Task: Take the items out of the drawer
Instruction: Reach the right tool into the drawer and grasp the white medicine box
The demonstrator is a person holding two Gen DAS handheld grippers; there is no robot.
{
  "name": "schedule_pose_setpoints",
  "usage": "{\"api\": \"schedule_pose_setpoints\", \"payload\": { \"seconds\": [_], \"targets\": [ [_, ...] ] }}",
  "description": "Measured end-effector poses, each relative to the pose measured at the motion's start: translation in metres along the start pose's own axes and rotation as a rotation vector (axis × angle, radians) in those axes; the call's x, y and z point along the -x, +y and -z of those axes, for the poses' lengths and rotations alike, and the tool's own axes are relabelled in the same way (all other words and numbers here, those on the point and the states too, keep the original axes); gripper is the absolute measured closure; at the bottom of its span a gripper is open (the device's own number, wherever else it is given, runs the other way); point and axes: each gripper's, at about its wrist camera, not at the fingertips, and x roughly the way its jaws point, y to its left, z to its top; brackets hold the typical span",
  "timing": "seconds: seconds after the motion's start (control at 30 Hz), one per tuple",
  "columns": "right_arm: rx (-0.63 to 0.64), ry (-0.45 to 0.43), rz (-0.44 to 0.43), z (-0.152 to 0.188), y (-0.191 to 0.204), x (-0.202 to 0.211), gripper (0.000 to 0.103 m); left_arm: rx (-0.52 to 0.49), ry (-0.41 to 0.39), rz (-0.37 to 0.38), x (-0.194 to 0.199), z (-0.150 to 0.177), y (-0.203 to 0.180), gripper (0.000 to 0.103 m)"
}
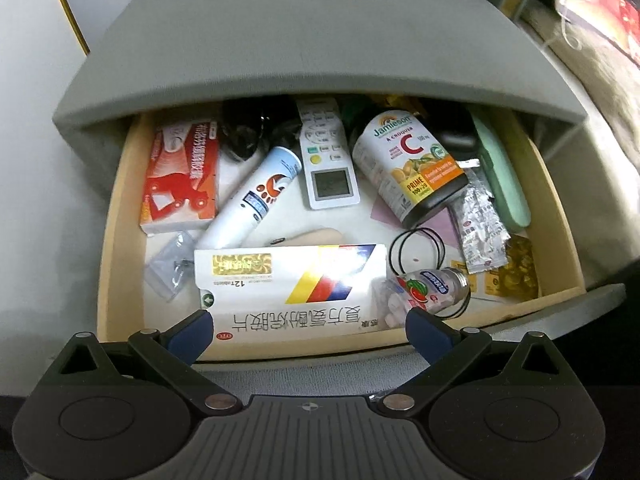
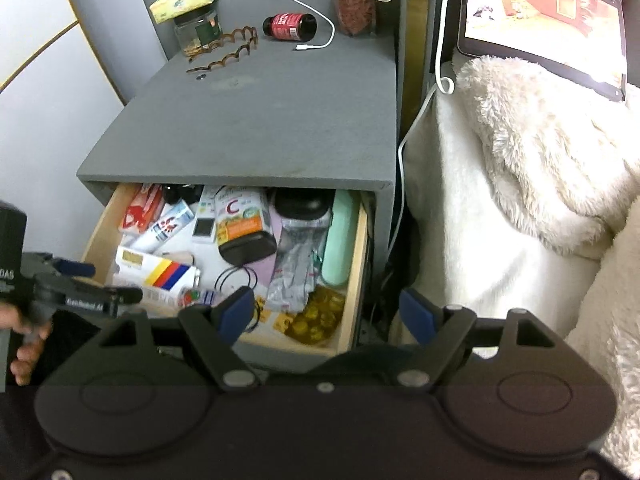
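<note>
The wooden drawer (image 1: 116, 240) stands pulled out of a grey nightstand and is crowded. In it lie a white medicine box (image 1: 288, 284) with yellow, red and blue stripes, a vitamin C bottle (image 1: 408, 168), a white tube (image 1: 256, 196), a red box (image 1: 180, 176), a white remote (image 1: 328, 160), a small watermelon-label bottle (image 1: 432, 288), foil blister packs (image 1: 480, 224) and a mint case (image 1: 504, 176). My left gripper (image 1: 308, 332) hovers open over the drawer's front edge, above the white box. The right gripper (image 2: 326, 314) is open and empty, higher up by the drawer's front right corner.
The nightstand top (image 2: 260, 120) carries a tissue box (image 2: 184, 0), a glass jar (image 2: 198, 30), a dark bottle (image 2: 290, 24) lying on its side, a white cable and a hair clip. A fluffy blanket (image 2: 540, 152) and a lit tablet (image 2: 544, 20) lie to the right.
</note>
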Motion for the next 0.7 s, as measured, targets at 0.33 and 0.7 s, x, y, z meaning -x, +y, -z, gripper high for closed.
{"api": "schedule_pose_setpoints", "payload": {
  "seconds": [0.33, 0.7],
  "targets": [
    [0.118, 0.059, -0.006, -0.03, 0.044, -0.028, 0.022, 0.082, -0.426, -0.136, 0.07, -0.02, 0.043, 0.0],
    [-0.074, 0.313, -0.271, -0.049, 0.113, -0.13, 0.035, 0.289, -0.495, -0.064, 0.074, -0.025, 0.1, 0.0]
  ]
}}
